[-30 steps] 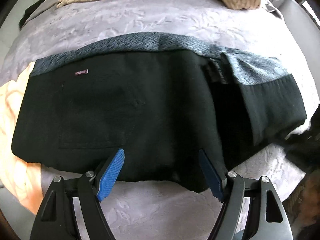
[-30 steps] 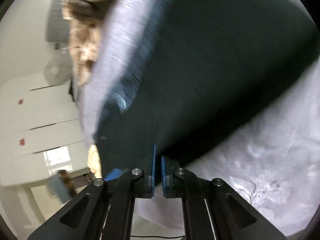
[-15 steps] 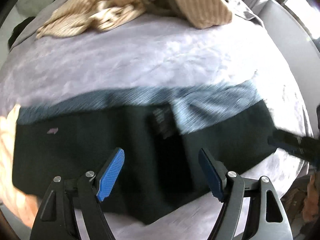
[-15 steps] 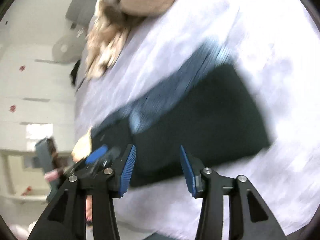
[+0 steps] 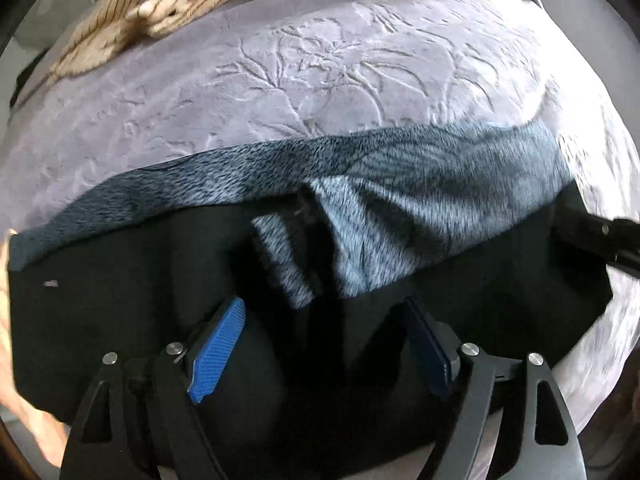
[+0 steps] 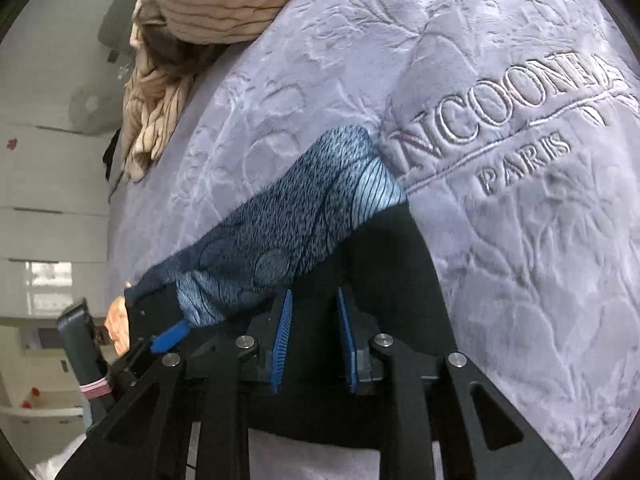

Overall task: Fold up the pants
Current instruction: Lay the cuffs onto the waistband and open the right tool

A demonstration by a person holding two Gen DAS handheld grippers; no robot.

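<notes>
Black pants with a grey-blue fleecy lining (image 5: 160, 300), folded into a broad band, spread across the lilac embossed plush blanket (image 5: 320, 80) covering the bed. Lining turned out along the far edge and over the right part of the band, seen from the left wrist.

Left gripper (image 5: 326, 344) pointed straight down over the near edge of the pants, blue pads set wide and opening further; black cloth directly beneath and between them, neither pad pressing on it, nothing held.

Right gripper (image 6: 314, 344) slanted down over the end of the band, narrow gap between its blue pads, closing; black fabric behind the gap, pads not visibly pinching it, so no grip shown. In the left wrist view, only its black frame in sight at the right end of the pants (image 5: 600, 240). In the right wrist view, left gripper's blue pad (image 6: 170, 336) poking out at the far left of the band.

Beige striped knit garment (image 6: 208, 12) heaped at the far side of the blanket, well apart from pants and both grippers. Embroidered lettering (image 6: 512, 120) on the blanket just beside the lining's end.
</notes>
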